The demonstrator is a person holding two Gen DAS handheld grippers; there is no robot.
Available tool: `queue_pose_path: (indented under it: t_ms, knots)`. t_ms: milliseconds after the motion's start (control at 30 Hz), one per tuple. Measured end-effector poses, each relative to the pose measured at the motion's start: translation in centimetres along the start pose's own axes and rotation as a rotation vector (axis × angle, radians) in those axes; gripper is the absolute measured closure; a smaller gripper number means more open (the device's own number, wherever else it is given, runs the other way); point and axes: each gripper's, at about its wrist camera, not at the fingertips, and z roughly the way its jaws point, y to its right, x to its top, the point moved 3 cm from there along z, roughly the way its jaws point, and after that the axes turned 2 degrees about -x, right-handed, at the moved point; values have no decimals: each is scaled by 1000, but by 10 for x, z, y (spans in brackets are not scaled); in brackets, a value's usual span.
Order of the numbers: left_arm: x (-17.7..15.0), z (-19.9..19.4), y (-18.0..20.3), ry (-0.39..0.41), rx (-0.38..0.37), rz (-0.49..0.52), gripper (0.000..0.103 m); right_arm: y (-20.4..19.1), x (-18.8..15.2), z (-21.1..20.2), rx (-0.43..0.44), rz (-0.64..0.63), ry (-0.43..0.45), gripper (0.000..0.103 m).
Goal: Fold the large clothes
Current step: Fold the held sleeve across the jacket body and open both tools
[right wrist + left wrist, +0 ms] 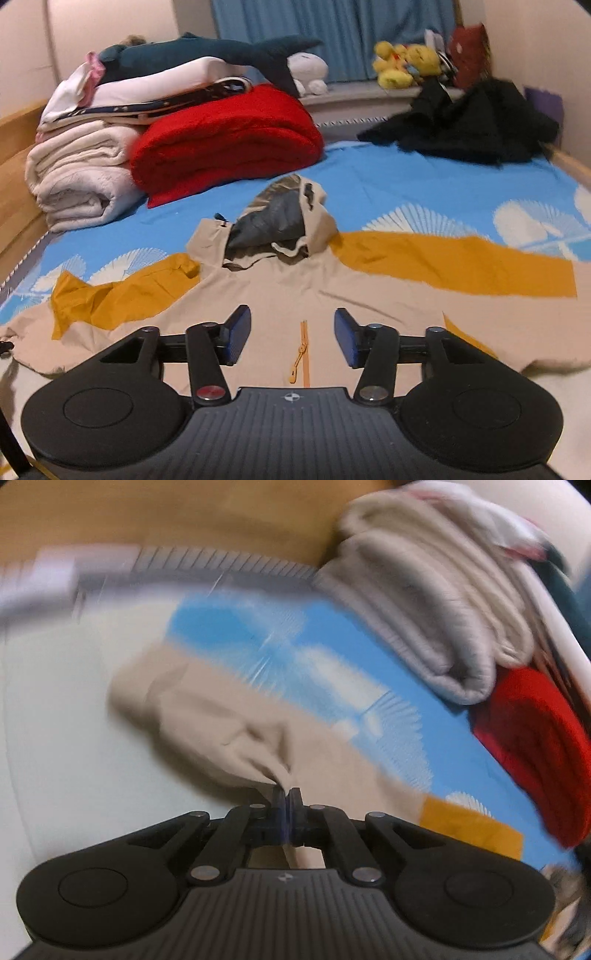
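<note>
Beige fabric of the jacket (pixel 236 731) fills the centre of the left wrist view, which is blurred. The left gripper (pixel 286 797) has its fingers pressed together on a pinched fold of this fabric. The jacket lies on the blue bedsheet (pixel 229 627). A rolled white blanket (pixel 424 627) and a red blanket (pixel 535 749) sit at the right.

In the right wrist view, the jacket (pixel 280 295) lies spread flat on the bedsheet (pixel 406 184), hood (pixel 284 221) pointing away, mustard sleeves out to both sides. The right gripper (pixel 292 336) hangs above the jacket's chest with its fingers apart, holding nothing; the zipper (pixel 304 350) shows between them. Behind stand the red blanket (pixel 229 140), the white blanket (pixel 77 173), a black garment (pixel 472 125) and a toy shark (pixel 207 51).
</note>
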Motion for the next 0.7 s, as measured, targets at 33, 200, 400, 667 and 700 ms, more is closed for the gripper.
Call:
queue_pose_path:
  t_ms: [33, 200, 400, 667, 700]
  knots:
    - [5, -14, 22, 50, -8, 64, 103, 2, 0, 1, -12, 4, -9, 76]
    - [-9, -115, 176, 234, -301, 333, 103, 10, -3, -4, -17, 18, -12, 93]
    - [-147, -211, 337, 54, -766, 649, 98, 23, -2, -5, -27, 72, -24, 92]
    - [-215, -221, 330, -311, -616, 781, 64, 36, -6, 10, 5, 208, -94, 66]
    - [-207, -221, 323, -287, -570, 773, 59, 36, -7, 13, 17, 228, -108, 66]
